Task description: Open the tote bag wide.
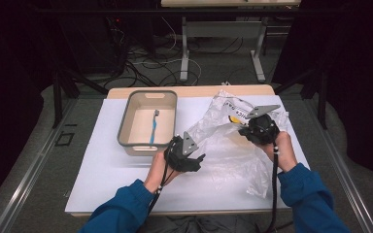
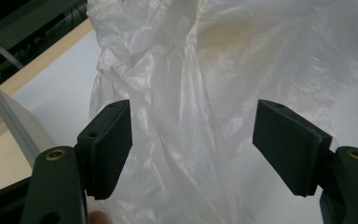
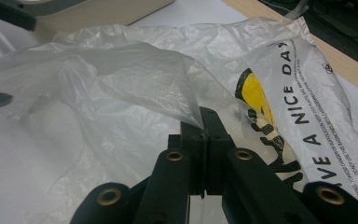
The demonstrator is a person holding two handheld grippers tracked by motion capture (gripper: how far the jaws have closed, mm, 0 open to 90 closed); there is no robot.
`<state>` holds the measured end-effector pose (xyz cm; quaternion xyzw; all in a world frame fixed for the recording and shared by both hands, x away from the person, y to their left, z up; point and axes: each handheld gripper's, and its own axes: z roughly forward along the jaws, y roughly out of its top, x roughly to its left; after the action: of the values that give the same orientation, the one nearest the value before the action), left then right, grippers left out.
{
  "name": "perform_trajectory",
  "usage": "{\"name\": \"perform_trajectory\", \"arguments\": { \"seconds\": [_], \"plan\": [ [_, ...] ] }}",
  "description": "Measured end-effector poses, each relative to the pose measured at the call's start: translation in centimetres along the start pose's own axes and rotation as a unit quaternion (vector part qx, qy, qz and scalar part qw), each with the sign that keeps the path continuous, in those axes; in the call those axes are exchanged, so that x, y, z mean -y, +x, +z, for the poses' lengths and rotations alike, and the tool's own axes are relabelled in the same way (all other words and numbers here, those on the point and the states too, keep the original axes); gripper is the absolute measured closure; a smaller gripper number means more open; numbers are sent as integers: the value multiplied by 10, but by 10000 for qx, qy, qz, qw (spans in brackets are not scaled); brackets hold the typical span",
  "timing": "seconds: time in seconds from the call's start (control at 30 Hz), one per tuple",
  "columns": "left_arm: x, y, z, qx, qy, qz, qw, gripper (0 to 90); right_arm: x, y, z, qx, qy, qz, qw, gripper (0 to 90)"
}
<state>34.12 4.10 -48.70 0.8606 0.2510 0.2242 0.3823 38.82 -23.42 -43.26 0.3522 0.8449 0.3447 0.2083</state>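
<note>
The right gripper view shows print on the bag (image 3: 135, 93), "HAVE A NICE DAY" beside a yellow mark, and the right gripper (image 3: 204, 122) with its fingers pinched tight on a fold of the film. The left gripper view shows the left gripper (image 2: 193, 144) with fingers spread wide, bag between them but untouched. From the high view, the bag (image 1: 233, 141) lies crumpled on the right of the white worktop (image 1: 102, 174), partly lifted. The tray (image 1: 124, 116) to its left holds a blue toothbrush (image 1: 153, 127). Both forearms in blue sleeves reach in, the left gripper (image 1: 199, 158) low near the tray, the right gripper (image 1: 243, 130) raised over the bag.
</note>
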Motion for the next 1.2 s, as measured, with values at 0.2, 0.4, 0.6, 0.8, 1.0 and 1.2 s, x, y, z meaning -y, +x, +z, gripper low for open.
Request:
{"name": "perform_trajectory", "arguments": {
  "seconds": [0.2, 0.4, 0.6, 0.8, 1.0, 1.2],
  "plan": [
    [20, 1, -5, 37, 291, -70, 9995, 215, 3, -2, 2, 60, -19, 35, 10000, 900],
    [37, 0, 1, 54, 710, -138, 9974, 212, 4, -2, 0, 122, -98, 56, 9999, 900],
    [47, 4, 21, 4, 776, -226, 9967, 516, 1, -2, -9, 208, -235, 20, 9995, 900],
    [47, 12, 35, -73, 586, -506, 9970, 820, -4, 3, -21, 265, -420, -39, 9988, 900],
    [39, 14, 36, -234, 310, -583, 9975, 885, -6, 4, -30, 295, -553, -60, 9980, 900],
    [34, 18, 34, -369, 190, -672, 9969, 886, -8, 3, -37, 388, -679, -45, 9969, 900]
  ]
}}
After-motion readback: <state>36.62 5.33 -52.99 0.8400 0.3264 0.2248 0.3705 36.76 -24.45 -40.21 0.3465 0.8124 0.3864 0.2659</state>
